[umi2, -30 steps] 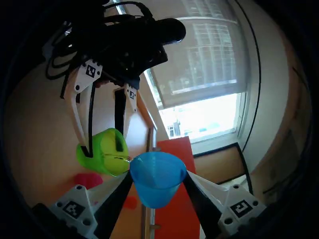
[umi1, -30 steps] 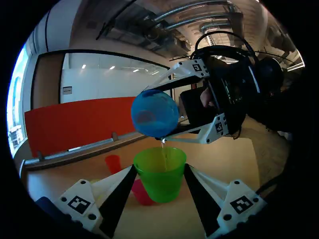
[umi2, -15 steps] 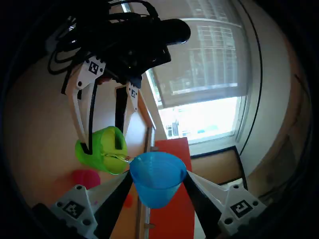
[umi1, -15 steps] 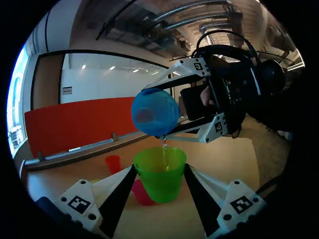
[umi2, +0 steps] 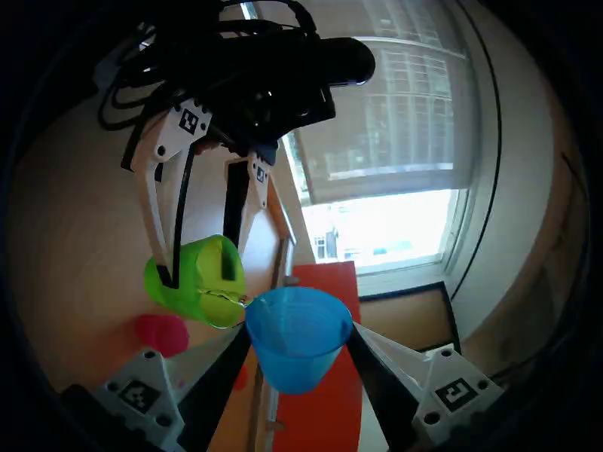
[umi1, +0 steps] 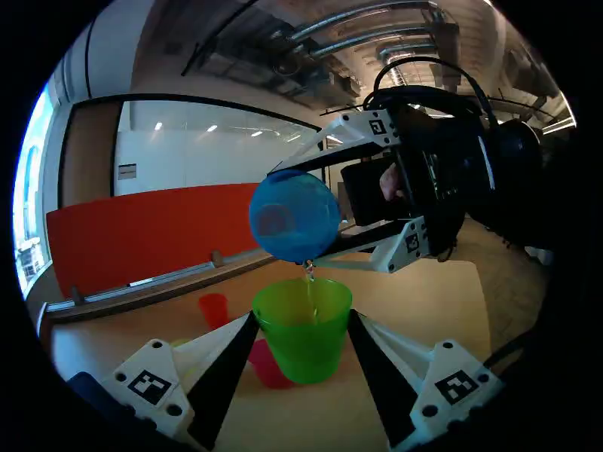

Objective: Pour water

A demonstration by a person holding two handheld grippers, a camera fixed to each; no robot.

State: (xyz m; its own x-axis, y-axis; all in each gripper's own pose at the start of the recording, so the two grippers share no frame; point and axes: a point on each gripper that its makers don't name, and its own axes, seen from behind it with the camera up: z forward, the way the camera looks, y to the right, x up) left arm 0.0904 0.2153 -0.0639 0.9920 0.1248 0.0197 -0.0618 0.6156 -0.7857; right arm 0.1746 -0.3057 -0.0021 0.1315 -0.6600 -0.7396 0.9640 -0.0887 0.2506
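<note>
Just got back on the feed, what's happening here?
A pour is under way. The right gripper holds the blue cup tipped over the green cup, held upright by the left gripper. A thin stream of water falls into the green cup. A pink cup and a red cup stand on the table.

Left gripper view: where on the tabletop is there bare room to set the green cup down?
Bare tabletop lies right of the green cup, out to the far edge. Left is crowded: a pink cup and a red cup stand there.
</note>
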